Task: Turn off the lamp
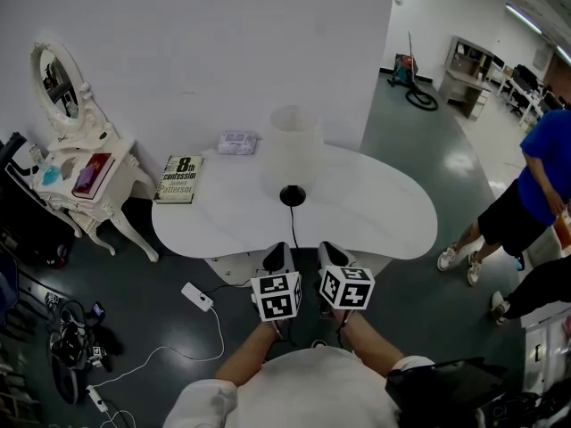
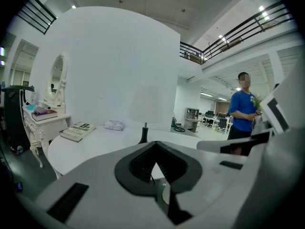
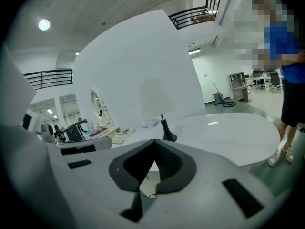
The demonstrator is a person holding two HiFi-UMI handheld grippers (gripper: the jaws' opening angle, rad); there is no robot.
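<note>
The white, rounded tabletop [image 1: 393, 217] fills the middle of the head view and stands against a white wall. At its left is a small white dressing table [image 1: 62, 199] with an oval mirror. On the right, a person in a blue shirt [image 1: 546, 163] stands on the dark floor, well apart from the tabletop.

The lamp [image 1: 292, 154] stands upright near the middle of the tabletop, with a pale shade over a black base. A thin dark cord [image 1: 293, 226] runs from the base toward the near edge.

The left gripper [image 1: 278, 257] and the right gripper [image 1: 332, 254] are held side by side at that near edge, both pointing at the lamp and short of it. In the left gripper view, the left gripper's [image 2: 155, 147] jaws are closed tip to tip with nothing between them. The right gripper [image 3: 153, 143] is closed and empty in the same way.

A book [image 1: 179, 179] lies flat at the tabletop's left end. A small white packet [image 1: 237, 143] sits by the wall, just left of the lamp.
</note>
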